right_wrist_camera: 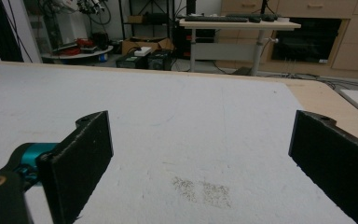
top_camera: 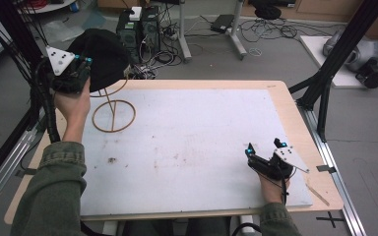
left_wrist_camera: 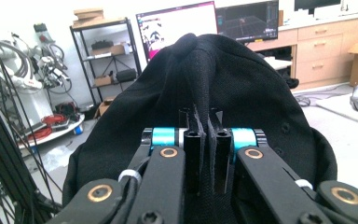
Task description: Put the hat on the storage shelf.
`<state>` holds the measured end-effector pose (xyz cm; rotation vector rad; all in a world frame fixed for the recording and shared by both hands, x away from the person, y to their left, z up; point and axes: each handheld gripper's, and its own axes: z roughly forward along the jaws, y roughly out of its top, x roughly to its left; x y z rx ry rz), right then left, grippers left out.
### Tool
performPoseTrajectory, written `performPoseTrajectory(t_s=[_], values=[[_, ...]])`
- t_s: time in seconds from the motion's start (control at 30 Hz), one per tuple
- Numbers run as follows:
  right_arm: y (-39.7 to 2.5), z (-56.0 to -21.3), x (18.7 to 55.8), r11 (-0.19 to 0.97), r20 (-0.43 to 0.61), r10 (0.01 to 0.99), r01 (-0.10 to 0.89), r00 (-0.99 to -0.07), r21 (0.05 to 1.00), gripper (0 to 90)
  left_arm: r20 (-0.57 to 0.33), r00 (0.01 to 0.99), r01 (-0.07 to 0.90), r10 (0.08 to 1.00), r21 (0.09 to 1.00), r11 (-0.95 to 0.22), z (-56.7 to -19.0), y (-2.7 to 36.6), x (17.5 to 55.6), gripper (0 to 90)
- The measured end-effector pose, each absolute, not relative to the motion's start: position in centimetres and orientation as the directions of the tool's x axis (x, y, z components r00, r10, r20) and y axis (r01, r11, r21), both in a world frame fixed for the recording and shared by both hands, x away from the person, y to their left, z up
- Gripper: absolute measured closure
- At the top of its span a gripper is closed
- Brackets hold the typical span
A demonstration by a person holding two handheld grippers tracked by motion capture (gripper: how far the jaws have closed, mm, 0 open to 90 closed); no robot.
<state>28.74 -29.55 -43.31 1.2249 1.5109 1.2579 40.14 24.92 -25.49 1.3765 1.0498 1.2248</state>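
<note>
Left gripper [top_camera: 81, 66] is raised above the table's [top_camera: 187, 137] far left corner, jaws clamped together on a fold of the black cap [left_wrist_camera: 242, 88]. The cap extends ahead of the jaws and sits over the top of the wooden stand [top_camera: 112, 110], whose ring base rests on the table just below and to the gripper's right. Right gripper [top_camera: 266, 152] rests low at the near right edge, jaws spread wide with nothing between them, well apart from the cap.

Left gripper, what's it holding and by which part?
The left gripper is shut on the black cap, pinching a fold of fabric at its edge.
</note>
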Motion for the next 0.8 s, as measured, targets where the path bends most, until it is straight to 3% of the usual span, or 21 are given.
performPoseTrajectory(t_s=[0.27,0.8], values=[[-29.5,-43.3,28.9,0.051,-0.014,0.977,0.175,-0.211,0.983,5.2,0.128,0.13,0.033,0.983,0.991,-0.133,-26.6,25.5,39.9,87.3],[-29.4,-43.2,29.0,0.048,-0.01,0.977,0.173,-0.212,0.984,5.3,0.173,0.142,0.085,0.975,0.979,-0.186,-26.7,24.8,39.8,86.9]])
